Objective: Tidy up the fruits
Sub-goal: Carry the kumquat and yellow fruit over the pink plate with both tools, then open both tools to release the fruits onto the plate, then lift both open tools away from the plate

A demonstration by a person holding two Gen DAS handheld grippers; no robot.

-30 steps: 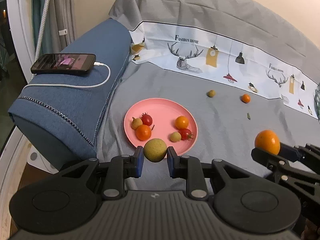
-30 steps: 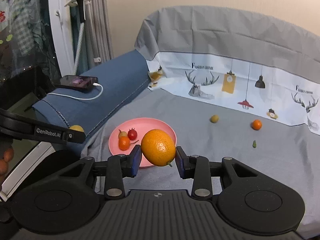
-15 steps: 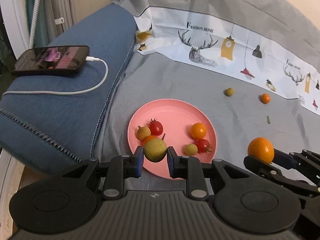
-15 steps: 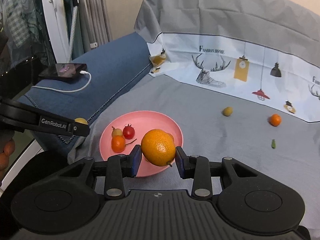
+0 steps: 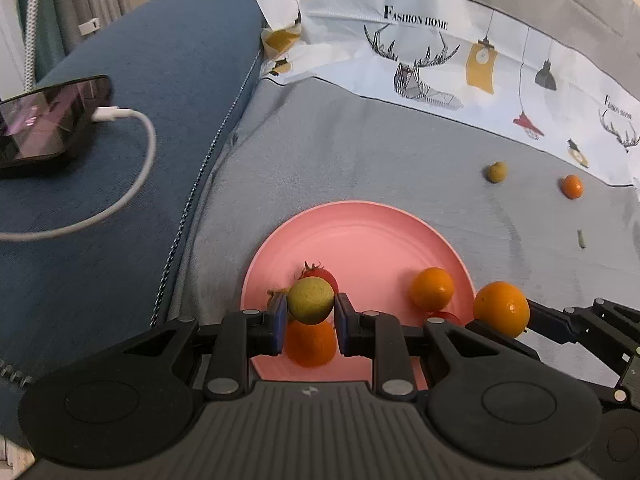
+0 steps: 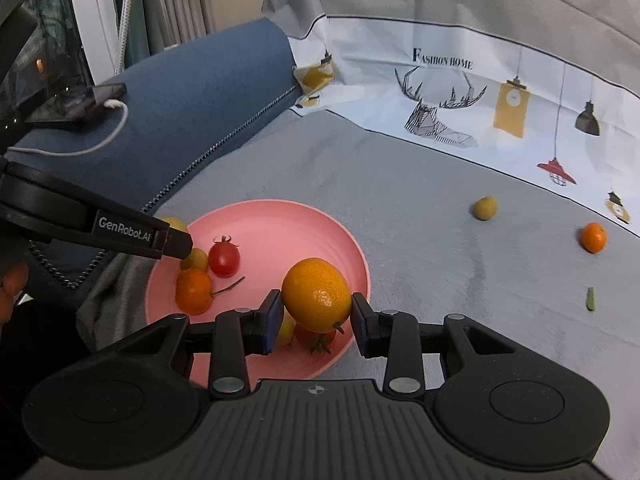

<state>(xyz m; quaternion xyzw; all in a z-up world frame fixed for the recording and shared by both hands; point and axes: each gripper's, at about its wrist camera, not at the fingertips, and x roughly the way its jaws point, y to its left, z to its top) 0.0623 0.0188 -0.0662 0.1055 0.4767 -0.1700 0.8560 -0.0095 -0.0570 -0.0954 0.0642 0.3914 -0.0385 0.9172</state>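
My left gripper is shut on a small yellow-green fruit, hovering over the near left part of the pink plate. My right gripper is shut on an orange above the plate's near right side; that orange also shows at the right of the left wrist view. On the plate lie a red tomato, small oranges, a greenish fruit and another tomato, partly hidden.
A loose green fruit, a small orange and a green scrap lie on the grey cloth to the right. A phone with a white cable rests on the blue armrest at left.
Both grippers have come down and forward over the pink plate, each still holding its fruit. The plate now looks larger and closer in both views.
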